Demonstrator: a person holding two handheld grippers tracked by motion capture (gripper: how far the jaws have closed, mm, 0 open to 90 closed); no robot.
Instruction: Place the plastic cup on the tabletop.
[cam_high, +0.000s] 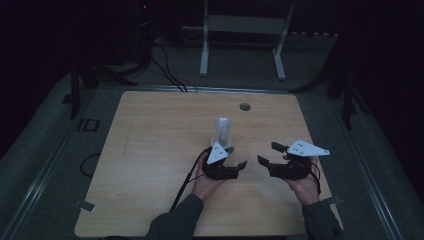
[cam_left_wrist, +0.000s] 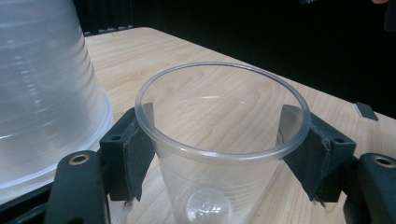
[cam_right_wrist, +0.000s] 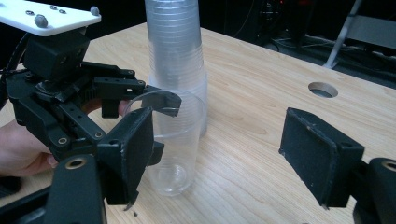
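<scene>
A single clear plastic cup (cam_left_wrist: 219, 121) stands upright on the wooden table (cam_high: 150, 150), a small dome showing in its bottom. My left gripper (cam_left_wrist: 222, 140) is shut on it, one pad pressed to each side just under the rim. From the right gripper view the same cup (cam_right_wrist: 180, 140) rests on the table with the left gripper (cam_right_wrist: 154, 105) around it. A tall upside-down stack of clear cups (cam_high: 222, 130) (cam_right_wrist: 175, 46) (cam_left_wrist: 42, 93) stands just behind it. My right gripper (cam_right_wrist: 226, 149) (cam_high: 270, 153) hovers open to the right of the cup, holding nothing.
A round cable hole (cam_high: 244, 106) (cam_right_wrist: 323, 89) sits near the table's far edge. A white metal stand (cam_high: 245, 30) and cables (cam_high: 165, 70) lie on the floor beyond. A metal clip (cam_high: 85, 205) is at the table's near left corner. The surroundings are dark.
</scene>
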